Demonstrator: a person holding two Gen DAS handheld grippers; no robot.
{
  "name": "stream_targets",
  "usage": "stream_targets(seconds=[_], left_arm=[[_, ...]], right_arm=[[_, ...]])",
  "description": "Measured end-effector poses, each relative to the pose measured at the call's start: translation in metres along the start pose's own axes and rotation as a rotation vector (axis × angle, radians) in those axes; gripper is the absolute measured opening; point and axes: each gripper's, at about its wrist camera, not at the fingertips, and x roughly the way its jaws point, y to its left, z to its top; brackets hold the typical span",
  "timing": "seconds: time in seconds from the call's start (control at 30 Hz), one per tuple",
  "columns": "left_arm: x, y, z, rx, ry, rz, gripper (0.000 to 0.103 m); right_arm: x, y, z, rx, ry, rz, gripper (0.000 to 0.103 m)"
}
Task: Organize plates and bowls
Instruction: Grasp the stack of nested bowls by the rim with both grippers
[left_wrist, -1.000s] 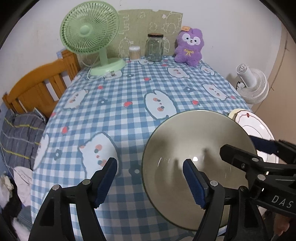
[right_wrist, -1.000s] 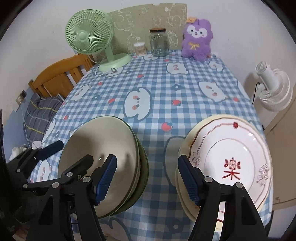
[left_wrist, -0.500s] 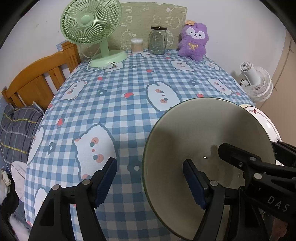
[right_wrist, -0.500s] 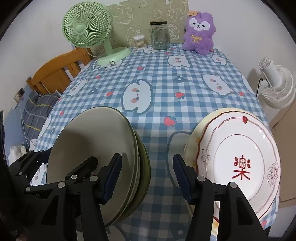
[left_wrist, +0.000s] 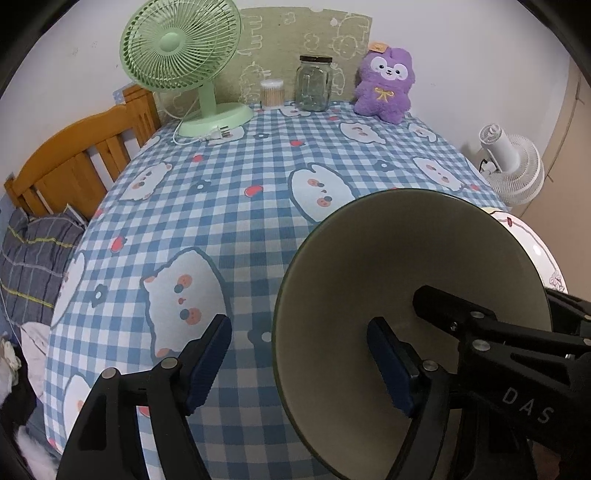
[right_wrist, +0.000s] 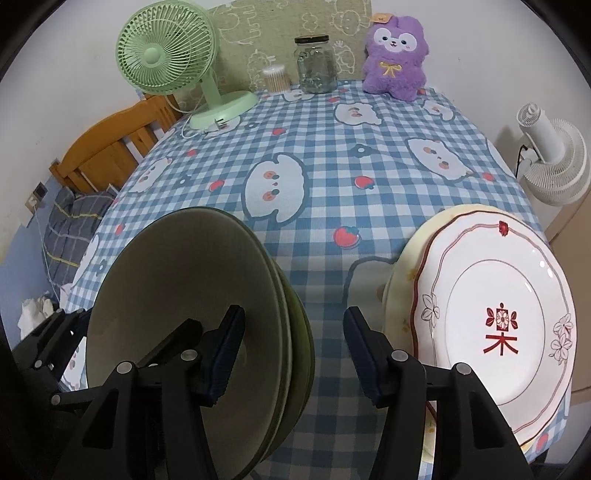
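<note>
A stack of grey-green bowls sits near the table's front left edge, and also shows in the left wrist view. My left gripper straddles the left rim, one pad inside the top bowl and one over the cloth. Its jaws are opening and neither pad presses the bowl. My right gripper straddles the right rim, its left pad inside the top bowl and its right pad clear of the bowls' outer wall. A white plate with red marks lies on a cream plate at the front right.
At the back stand a green desk fan, a cotton-swab tub, a glass jar and a purple plush toy. A wooden bed frame is off the left edge and a white floor fan off the right.
My right gripper has sunk toward the bowls and its jaws have narrowed around the rim. The bowl stack fills more of the left wrist view.
</note>
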Motion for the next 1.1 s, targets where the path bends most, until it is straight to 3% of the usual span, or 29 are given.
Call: stream_targets(seconds=[0.47, 0.53, 0.83, 0.97, 1.1], left_arm=[[0.004, 0.002, 0.001, -0.033, 0.034, -0.052, 0.082], [0.001, -0.008, 0.0, 0.011, 0.003, -0.024, 0.082], [0.004, -0.004, 0.001, -0.002, 0.009, -0.036, 0.083], [0.004, -0.002, 0.001, -0.004, 0.011, -0.06, 0.076], [0.003, -0.006, 0.002, 0.002, 0.012, -0.103, 0.058]], right_arm=[[0.009, -0.009, 0.0, 0.096, 0.005, 0.093, 0.059], [0.01, -0.005, 0.0, 0.079, 0.004, 0.091, 0.058], [0.011, 0.003, 0.0, 0.082, 0.0, 0.07, 0.058], [0.009, 0.007, 0.001, 0.071, -0.001, 0.035, 0.056], [0.006, 0.016, 0.003, 0.042, -0.016, -0.013, 0.051]])
